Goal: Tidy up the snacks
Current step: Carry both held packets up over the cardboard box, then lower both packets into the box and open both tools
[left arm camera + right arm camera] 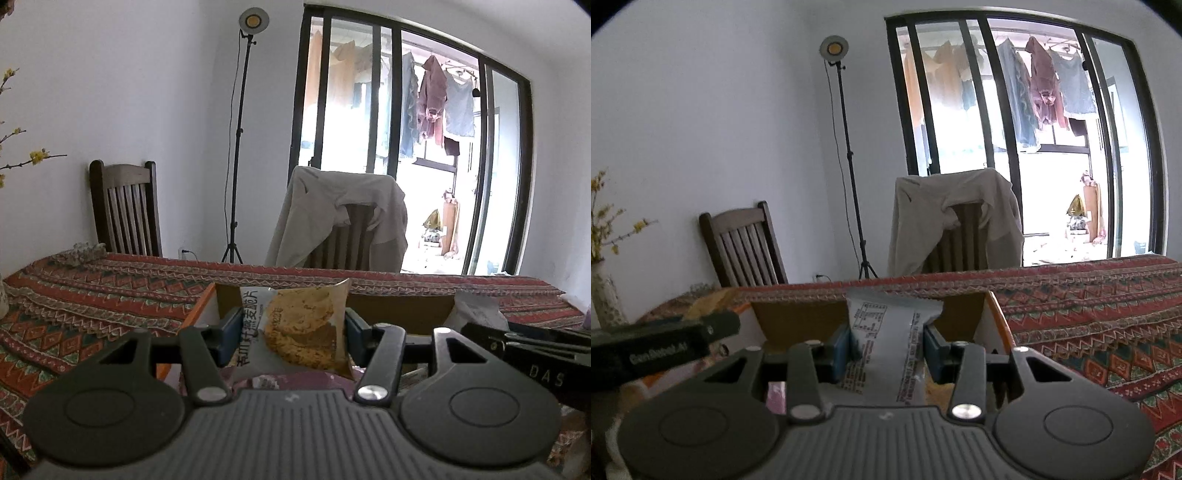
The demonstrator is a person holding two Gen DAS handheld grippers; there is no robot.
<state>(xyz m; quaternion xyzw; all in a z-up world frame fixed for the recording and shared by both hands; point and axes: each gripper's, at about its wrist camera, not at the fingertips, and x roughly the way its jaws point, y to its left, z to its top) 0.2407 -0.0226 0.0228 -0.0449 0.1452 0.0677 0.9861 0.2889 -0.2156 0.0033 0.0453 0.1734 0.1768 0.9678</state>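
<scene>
Packet (303,325) first, in my left wrist view: I see a glossy cookie packet standing upright between the blue pads of the left gripper (286,332), clamped on both sides, above the open cardboard box (399,310). The box has plain brown walls and an orange rim, and sits on a woven, zigzag-patterned tablecloth (92,302). In my right wrist view, the right gripper (886,350) pinches a crinkly white wrapper (886,339), printed side toward me, held upright over the same box (960,314). The left gripper's black body juts in from the left edge.
</scene>
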